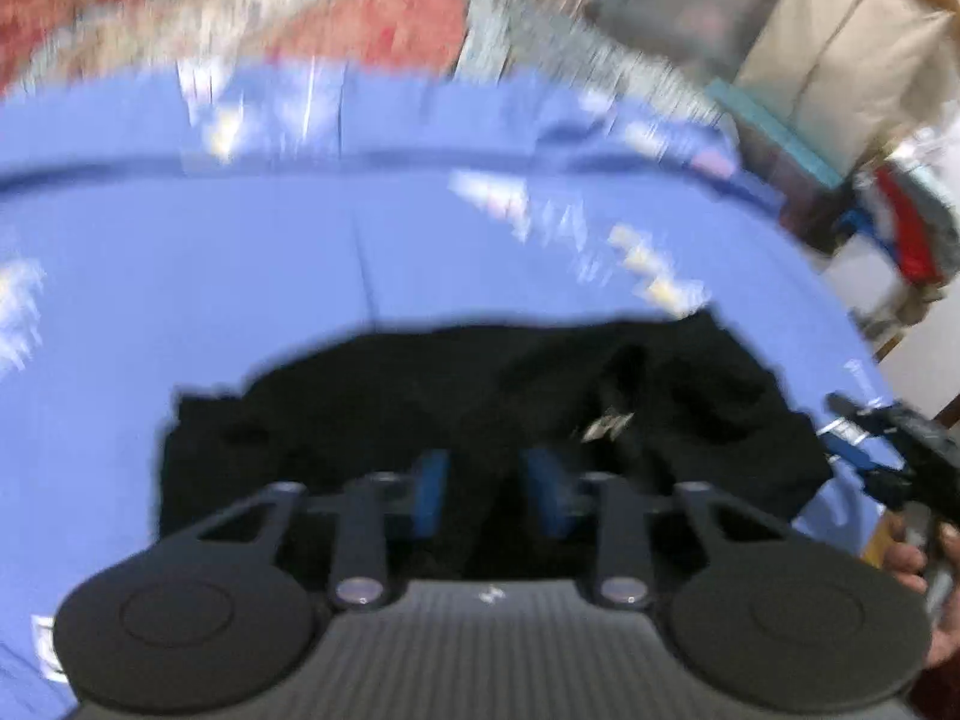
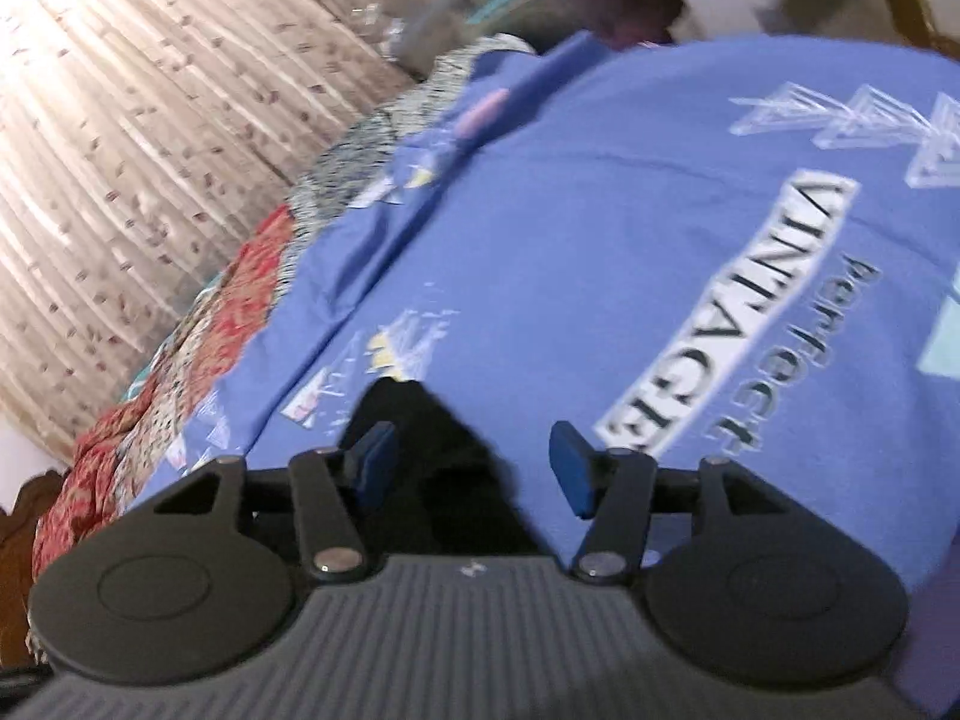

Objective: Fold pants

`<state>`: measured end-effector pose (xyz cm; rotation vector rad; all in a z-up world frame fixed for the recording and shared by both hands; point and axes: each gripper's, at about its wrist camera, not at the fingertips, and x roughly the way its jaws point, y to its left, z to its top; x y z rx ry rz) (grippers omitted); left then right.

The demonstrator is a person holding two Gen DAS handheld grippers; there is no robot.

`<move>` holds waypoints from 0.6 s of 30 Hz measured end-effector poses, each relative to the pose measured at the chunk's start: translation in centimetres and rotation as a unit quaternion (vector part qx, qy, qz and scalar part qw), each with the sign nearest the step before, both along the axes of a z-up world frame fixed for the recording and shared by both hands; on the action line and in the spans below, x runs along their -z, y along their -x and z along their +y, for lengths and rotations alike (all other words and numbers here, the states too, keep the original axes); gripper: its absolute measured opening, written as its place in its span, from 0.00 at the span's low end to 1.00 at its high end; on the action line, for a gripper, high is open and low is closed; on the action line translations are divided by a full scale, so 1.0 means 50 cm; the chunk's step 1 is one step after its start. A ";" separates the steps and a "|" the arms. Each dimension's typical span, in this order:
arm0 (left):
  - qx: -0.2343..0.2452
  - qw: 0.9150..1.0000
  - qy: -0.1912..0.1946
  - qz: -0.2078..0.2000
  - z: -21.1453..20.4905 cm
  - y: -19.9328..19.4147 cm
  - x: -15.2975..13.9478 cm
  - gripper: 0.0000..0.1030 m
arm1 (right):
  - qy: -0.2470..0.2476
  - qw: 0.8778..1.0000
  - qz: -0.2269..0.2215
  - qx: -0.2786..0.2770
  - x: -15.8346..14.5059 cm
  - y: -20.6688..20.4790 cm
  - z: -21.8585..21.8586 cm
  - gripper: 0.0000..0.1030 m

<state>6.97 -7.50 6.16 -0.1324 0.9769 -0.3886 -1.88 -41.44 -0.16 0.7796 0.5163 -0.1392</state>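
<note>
**Black pants bunched on the blue bedsheet, both grippers over them**

The left wrist view shows nearly the whole of the black pants, a crumpled heap on the blue sheet near its front edge, with a small pale tag or fastener among the folds. The left gripper hangs just above the heap with its blue pads apart and nothing between them. At that view's right edge the right gripper appears beside the pants, with part of the person's hand on its handle.

The right wrist view catches only a dark wedge of the pants, cut off by the gripper body. The right gripper has its jaws wide apart, the fabric lying between them; whether a pad touches it cannot be told. This view alone shows the sheet's printed lettering, a red patterned blanket along the far edge, and a pale curtain.

The left view is heavily motion-blurred, so its background clutter is unreadable.
</note>
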 end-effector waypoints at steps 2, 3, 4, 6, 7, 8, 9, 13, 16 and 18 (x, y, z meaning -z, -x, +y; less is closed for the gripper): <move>0.014 1.000 -0.019 0.006 -0.023 -0.013 0.036 0.12 | -0.006 1.000 0.007 -0.004 0.011 -0.002 -0.002 0.65; 0.026 0.999 -0.039 -0.006 -0.036 -0.009 0.048 0.12 | -0.006 1.000 0.011 -0.011 0.016 -0.003 0.000 0.66; 0.036 0.997 -0.070 -0.024 -0.059 0.001 0.055 0.12 | -0.005 1.000 0.016 -0.020 0.022 -0.007 0.007 0.66; 0.046 0.991 -0.119 -0.039 -0.095 0.004 0.062 0.12 | -0.001 0.999 0.021 -0.037 0.019 -0.017 0.039 0.66; 0.051 0.988 -0.136 -0.043 -0.110 0.006 0.062 0.11 | 0.007 0.998 0.020 -0.057 0.016 -0.019 0.055 0.66; 0.055 0.986 -0.150 -0.043 -0.120 0.008 0.059 0.11 | 0.018 0.997 0.019 -0.076 0.009 -0.021 0.073 0.67; 0.057 0.985 -0.156 -0.042 -0.122 0.005 0.056 0.13 | 0.030 0.996 0.021 -0.086 0.004 -0.020 0.083 0.63; 0.058 0.990 -0.130 -0.024 -0.094 0.000 0.011 0.36 | 0.088 0.990 0.043 -0.098 0.004 -0.029 0.116 0.27; 0.030 0.995 -0.087 -0.044 -0.057 -0.008 -0.068 0.54 | 0.089 0.991 0.029 -0.096 -0.019 -0.017 0.111 0.16; 0.035 0.998 -0.040 -0.044 -0.047 -0.018 -0.128 0.61 | 0.123 0.987 0.006 -0.108 -0.040 -0.001 0.135 0.16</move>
